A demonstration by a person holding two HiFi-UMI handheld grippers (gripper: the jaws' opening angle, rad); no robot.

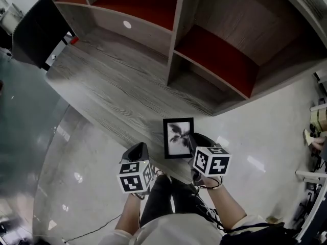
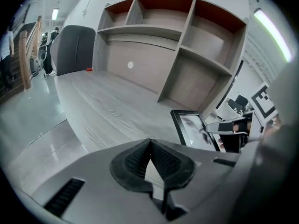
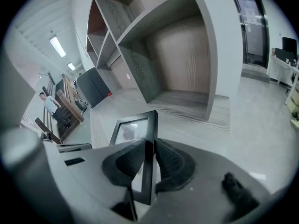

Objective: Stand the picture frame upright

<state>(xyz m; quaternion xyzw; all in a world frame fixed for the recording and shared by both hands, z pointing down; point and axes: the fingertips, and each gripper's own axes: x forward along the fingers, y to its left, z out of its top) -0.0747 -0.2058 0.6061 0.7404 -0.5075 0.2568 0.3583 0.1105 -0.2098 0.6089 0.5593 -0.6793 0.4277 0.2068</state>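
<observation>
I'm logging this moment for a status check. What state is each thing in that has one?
picture frame: face up on the desk, not upright, right edge clamped.
right gripper: shut on the picture frame's edge.
left gripper: shut, nothing between its jaws, apart from the frame.

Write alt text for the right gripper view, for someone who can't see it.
The right gripper has its jaws closed on one side edge of a black picture frame, seen nearly edge-on. A grey wooden desk lies beyond it, with an open shelf unit standing at the back.
</observation>
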